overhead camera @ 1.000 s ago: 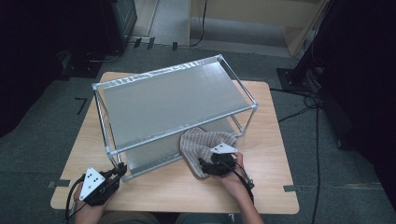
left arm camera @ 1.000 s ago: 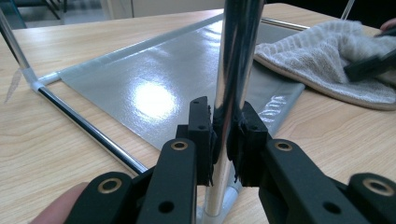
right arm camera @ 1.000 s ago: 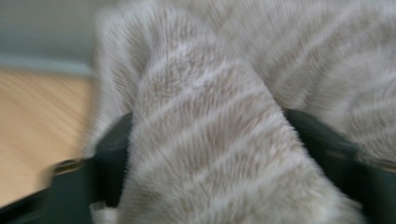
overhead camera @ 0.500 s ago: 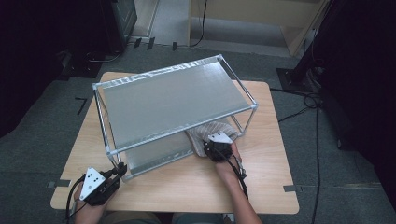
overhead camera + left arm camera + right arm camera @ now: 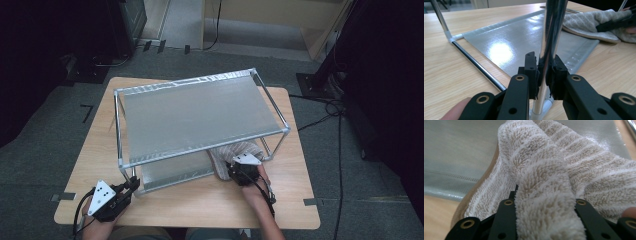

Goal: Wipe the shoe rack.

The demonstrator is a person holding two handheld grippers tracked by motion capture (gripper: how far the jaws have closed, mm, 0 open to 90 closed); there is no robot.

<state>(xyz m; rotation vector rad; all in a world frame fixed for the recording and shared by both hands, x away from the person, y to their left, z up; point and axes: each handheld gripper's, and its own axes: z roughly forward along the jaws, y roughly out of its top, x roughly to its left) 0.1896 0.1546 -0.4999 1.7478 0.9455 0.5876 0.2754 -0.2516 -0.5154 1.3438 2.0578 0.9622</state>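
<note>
Left claw (image 5: 545,75) clamped on rack's front post (image 5: 551,37); right claw (image 5: 544,207) just closing, towel (image 5: 544,170) fold btw pads.

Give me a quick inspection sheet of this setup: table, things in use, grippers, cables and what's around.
Surface: wooden table, bare at the front.
Job's things: two-level metal rack; striped beige towel at its lower shelf, right end.
Clutter: nothing seen.
Grippers: left gripper shut on the rack's front-left post; right gripper, its jaws just closing, has a fold of towel bunched between them.
Cables: one trails from each gripper; more on the floor to the right.
Surroundings: grey carpet, dark furniture behind.
</note>
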